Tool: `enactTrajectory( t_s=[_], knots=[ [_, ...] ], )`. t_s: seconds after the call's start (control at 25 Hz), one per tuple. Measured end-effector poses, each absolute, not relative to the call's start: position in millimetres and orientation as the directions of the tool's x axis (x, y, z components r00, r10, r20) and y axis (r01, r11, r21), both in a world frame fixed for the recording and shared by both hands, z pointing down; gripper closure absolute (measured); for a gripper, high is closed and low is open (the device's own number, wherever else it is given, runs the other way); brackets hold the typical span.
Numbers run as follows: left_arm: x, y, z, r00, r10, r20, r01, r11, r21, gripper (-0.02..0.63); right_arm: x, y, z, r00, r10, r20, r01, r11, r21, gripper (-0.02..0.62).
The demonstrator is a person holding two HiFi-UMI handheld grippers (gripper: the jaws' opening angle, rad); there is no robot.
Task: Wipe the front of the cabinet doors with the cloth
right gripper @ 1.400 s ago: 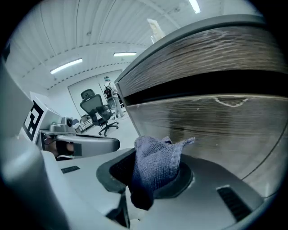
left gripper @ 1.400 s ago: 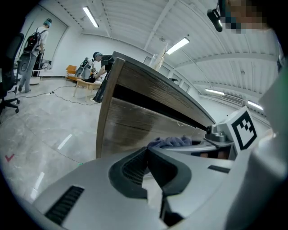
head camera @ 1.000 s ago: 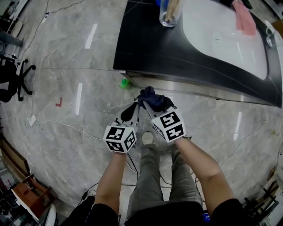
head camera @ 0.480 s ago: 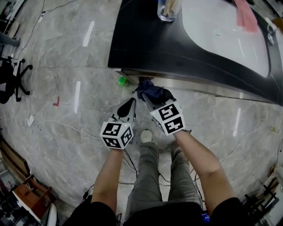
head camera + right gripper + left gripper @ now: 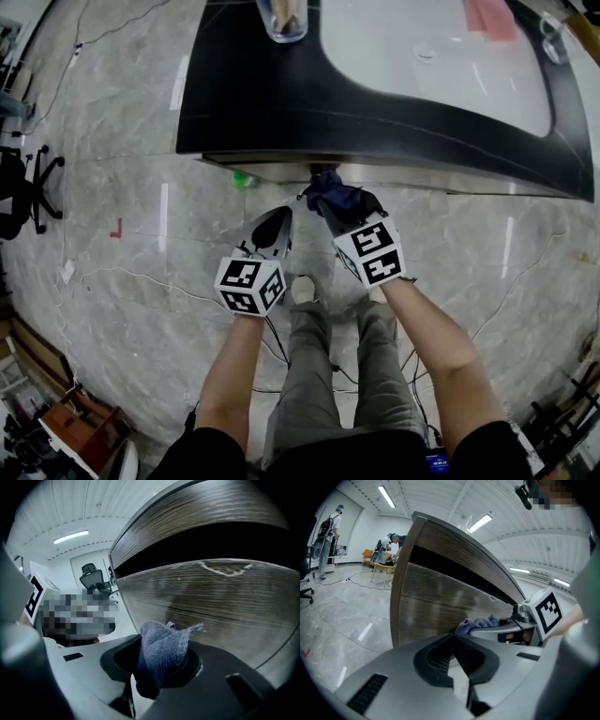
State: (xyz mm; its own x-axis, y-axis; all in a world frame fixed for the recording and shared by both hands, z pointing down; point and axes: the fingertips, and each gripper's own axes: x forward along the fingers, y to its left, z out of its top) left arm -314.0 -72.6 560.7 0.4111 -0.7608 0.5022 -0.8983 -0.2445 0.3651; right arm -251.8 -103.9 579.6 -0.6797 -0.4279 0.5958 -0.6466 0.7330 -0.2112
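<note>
Left gripper (image 5: 277, 223), centre-left in head view: jaws together, empty, idle. Right gripper (image 5: 328, 201) beside it, clamped on blue cloth (image 5: 336, 192), cloth at wood-grain cabinet door (image 5: 211, 602), probably touching, hard to tell. Step: start of wipe. Next: press cloth flat, sweep across door

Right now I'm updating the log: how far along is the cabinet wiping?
Done: the cloth is clamped in the right gripper. In hand: it is held at the cabinet door; contact is unclear. Left: the wiping; a pale streak shows on the door. The left gripper is shut, empty.
</note>
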Motion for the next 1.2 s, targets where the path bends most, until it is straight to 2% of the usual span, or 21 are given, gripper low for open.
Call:
enactTrajectory(
  t_s=[0.44, 0.76, 1.2],
  knots=[
    [-224, -81, 567, 0.482, -0.713, 0.509, -0.871, -0.327, 0.367, 0.601, -163, -116, 582, -0.647, -0.454, 0.612, -0.676, 0.713, -0.185, 0.486],
    [-177, -89, 571, 0.516, -0.691, 0.506, -0.854, -0.366, 0.371, 0.600, -128, -118, 583, -0.649, -0.444, 0.617, -0.666, 0.724, -0.180, 0.486],
    [-161, -96, 580, 0.510, -0.707, 0.490, -0.854, -0.351, 0.383, 0.600, -82, -121, 594, -0.599, -0.466, 0.652, -0.710, 0.685, -0.164, 0.486]
  ],
)
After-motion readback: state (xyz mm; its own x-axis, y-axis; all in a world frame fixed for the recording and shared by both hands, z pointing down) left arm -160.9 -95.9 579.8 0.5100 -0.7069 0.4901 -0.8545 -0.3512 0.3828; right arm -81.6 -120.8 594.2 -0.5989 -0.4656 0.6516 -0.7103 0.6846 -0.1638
